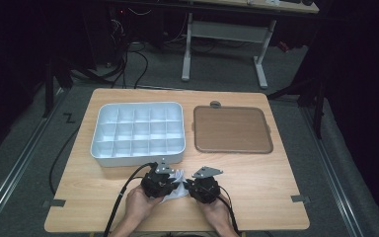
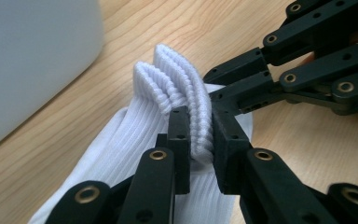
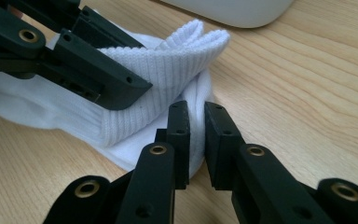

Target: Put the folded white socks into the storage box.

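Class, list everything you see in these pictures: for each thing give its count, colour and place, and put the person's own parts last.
socks: a bundle of ribbed ones, number unclear, white, near edge of the table between the two grippers
compartment tray: one, white, many square cells, left half of the table
flat lid: one, brown, right of the tray
table: one, light wood, centre of the high view
second table: one, white legs, beyond on the grey floor
left gripper: one, black, jaws clamped on a ribbed cuff
right gripper: one, black, jaws pinching the sock's edge
hands: two, at the bottom edge of the high view, holding the grippers
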The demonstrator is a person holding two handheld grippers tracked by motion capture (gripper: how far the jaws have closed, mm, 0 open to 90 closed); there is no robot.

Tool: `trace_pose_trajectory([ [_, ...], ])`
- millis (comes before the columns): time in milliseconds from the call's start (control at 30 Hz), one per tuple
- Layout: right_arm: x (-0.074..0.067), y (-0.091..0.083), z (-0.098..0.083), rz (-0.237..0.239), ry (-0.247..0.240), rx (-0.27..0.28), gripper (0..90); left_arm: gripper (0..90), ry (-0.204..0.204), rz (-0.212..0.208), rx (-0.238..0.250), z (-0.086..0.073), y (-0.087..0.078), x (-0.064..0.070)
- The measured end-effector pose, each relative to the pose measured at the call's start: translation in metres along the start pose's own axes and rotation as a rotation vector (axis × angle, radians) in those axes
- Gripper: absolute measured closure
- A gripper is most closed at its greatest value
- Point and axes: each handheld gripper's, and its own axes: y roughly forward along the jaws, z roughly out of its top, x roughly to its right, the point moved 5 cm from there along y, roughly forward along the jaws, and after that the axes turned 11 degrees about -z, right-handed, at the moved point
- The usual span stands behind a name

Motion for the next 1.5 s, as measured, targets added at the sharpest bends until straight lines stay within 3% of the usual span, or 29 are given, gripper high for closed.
trace_pose_trajectory([
  [167,-0.008,0.004,0.002,-0.003,-0.019,0.008,81.6,78.7,0.0,0.026,0.009,0.0,-0.002,-0.009],
  [267,-0.01,0.005,0.004,-0.013,-0.037,0.009,81.4,78.7,-0.024,0.013,0.015,-0.001,-0.003,-0.011],
  [300,-0.01,0.005,0.004,-0.013,-0.039,0.009,81.3,78.6,-0.049,0.005,0.015,0.001,-0.003,-0.013],
  [367,-0.009,0.005,0.004,-0.013,-0.045,0.009,81.0,77.9,-0.053,0.003,0.014,0.001,-0.003,-0.013],
  [567,-0.006,0.005,0.003,-0.016,-0.037,0.009,74.5,66.9,-0.044,-0.005,0.037,0.004,-0.008,-0.009],
  [800,-0.004,-0.003,0.005,-0.018,-0.015,0.033,68.8,53.7,-0.053,-0.04,0.113,0.016,-0.025,-0.001],
  [1067,0.001,-0.017,0.006,-0.029,-0.017,0.062,68.6,49.4,-0.061,-0.053,0.156,0.025,-0.044,0.002],
  [1267,0.007,-0.031,0.012,-0.035,-0.004,0.095,70.7,49.3,-0.073,-0.004,0.175,0.022,-0.057,-0.011],
  [1500,-0.008,-0.037,0.025,0.0,-0.07,0.116,70.1,47.1,-0.122,0.032,0.221,0.014,-0.075,-0.032],
])
